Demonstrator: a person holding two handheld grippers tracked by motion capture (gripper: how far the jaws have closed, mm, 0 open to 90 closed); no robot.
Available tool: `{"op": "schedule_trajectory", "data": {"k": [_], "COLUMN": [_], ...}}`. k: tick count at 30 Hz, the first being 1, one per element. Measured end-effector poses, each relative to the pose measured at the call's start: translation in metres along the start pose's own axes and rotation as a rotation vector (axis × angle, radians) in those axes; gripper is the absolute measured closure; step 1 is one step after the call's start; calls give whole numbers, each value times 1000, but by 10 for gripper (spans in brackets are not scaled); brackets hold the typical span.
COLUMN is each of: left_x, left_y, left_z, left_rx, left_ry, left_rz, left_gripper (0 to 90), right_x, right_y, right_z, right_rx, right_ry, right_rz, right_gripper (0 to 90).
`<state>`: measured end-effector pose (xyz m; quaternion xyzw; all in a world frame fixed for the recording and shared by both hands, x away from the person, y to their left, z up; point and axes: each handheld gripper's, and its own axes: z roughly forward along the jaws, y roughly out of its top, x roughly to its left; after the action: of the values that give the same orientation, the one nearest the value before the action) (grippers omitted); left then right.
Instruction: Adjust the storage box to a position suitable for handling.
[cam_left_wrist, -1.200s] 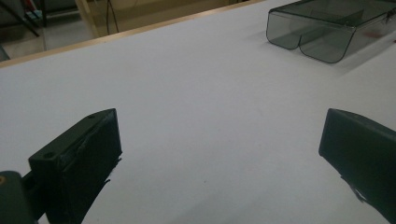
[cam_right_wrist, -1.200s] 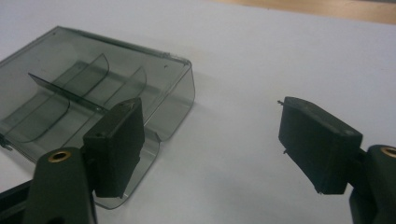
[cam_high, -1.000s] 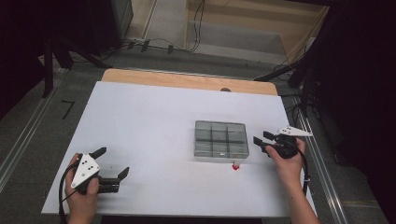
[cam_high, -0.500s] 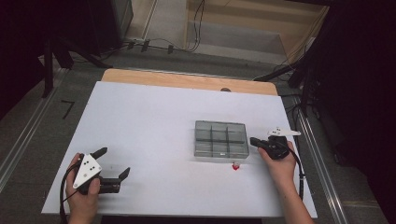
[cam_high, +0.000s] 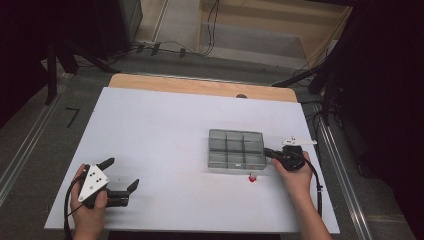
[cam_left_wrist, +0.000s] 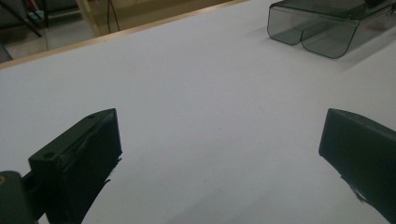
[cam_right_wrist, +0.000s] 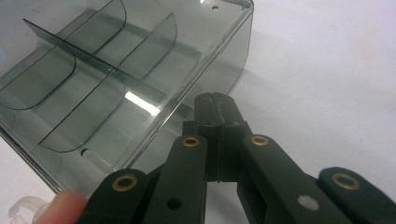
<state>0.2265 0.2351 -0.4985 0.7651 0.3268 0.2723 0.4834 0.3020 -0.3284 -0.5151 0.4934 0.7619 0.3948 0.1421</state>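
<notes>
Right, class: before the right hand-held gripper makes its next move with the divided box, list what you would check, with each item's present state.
1. Right hand-held gripper jaws closed: ok.
2. Box wall pinched between those jaws: cannot tell; the tips sit at its side wall.
3. Box compartments empty: ok.
4. Left hand-held gripper open and well away from the box: ok.
5. Small red piece out of the box's way: not ok; it lies on the table right by the box's near edge.
</notes>
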Motion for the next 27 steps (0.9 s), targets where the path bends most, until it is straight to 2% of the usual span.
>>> {"op": "schedule_trajectory", "data": {"k": [8, 19, 27], "left_x": [0, 0, 1], "left_y": [0, 0, 0], "left_z": [0, 0, 0], "left_rx": [3, 3, -2], "left_ry": [4, 10, 3], "left_rz": [3, -1, -11], "left_gripper": [0, 0, 0], "right_x": [3, 17, 34], "right_y": [1, 10, 17], "right_z": [0, 4, 13], "right_rx": [3, -1, 4], "right_ry": [-5, 10, 30], "right_rz": [9, -12, -27], "right_gripper": [885, 885, 885]}}
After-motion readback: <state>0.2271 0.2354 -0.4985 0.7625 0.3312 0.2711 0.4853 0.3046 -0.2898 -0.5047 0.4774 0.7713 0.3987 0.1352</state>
